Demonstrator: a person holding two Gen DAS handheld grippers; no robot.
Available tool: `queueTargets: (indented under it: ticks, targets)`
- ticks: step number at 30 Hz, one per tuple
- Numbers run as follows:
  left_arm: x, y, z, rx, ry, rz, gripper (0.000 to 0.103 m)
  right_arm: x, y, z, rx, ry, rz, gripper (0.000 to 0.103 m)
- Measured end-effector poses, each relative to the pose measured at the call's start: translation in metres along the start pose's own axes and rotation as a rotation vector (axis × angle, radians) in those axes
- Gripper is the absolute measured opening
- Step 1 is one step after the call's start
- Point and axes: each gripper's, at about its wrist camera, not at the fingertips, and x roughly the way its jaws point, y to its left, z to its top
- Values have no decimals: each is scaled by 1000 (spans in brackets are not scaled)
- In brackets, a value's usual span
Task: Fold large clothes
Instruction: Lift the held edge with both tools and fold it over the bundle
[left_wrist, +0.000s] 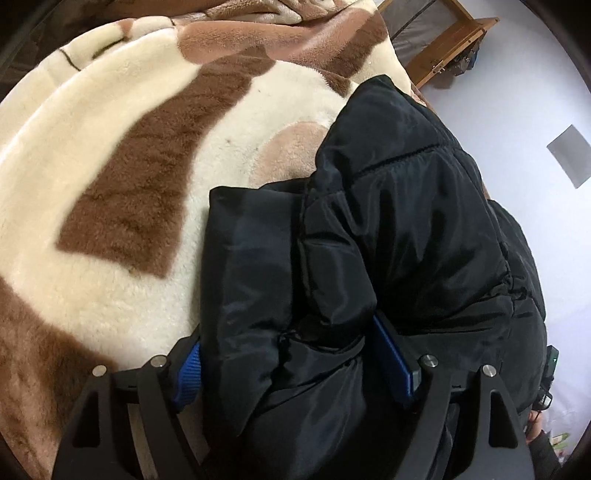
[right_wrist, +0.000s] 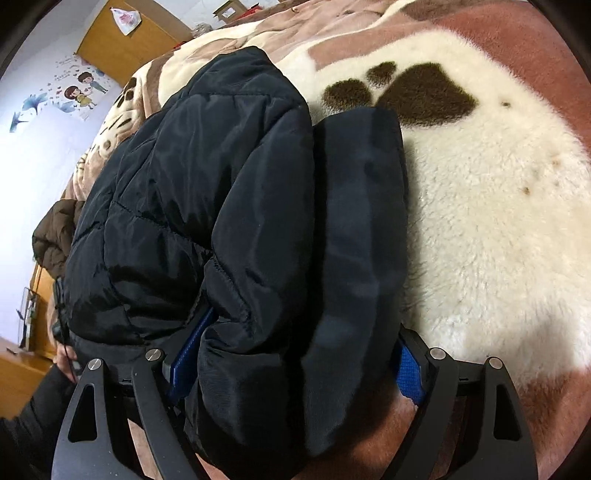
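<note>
A black puffer jacket (left_wrist: 399, 221) lies bunched and partly folded on a cream and brown fleece blanket (left_wrist: 110, 177). My left gripper (left_wrist: 291, 362) is closed on a thick fold of the jacket, with the blue pads (left_wrist: 393, 354) pressed against the fabric on both sides. In the right wrist view the same jacket (right_wrist: 207, 192) fills the middle. My right gripper (right_wrist: 295, 365) is closed on another thick fold of it, blue pads (right_wrist: 408, 373) on either side. The fingertips of both grippers are hidden by the fabric.
The blanket (right_wrist: 480, 221) covers the bed on the far side of the jacket. A wooden cabinet (right_wrist: 122, 40) and a wall with stickers (right_wrist: 77, 92) stand at the back left. A brown garment (right_wrist: 55, 229) lies at the left. A wooden frame (left_wrist: 454, 40) stands beyond the bed.
</note>
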Motion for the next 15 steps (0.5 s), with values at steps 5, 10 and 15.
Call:
queueTargets:
  ticks: [5,10,15]
  targets:
    - [2,3,-3,5,-2,-12,83,8,-4,4,8,9,65,72]
    - [-1,-14,-4,53,-14,22,62,8,6,4,2,-3,60,54]
    - [-21,-44,-4,123,-39,110,34,-12,34,2,-51,-26,-20,35]
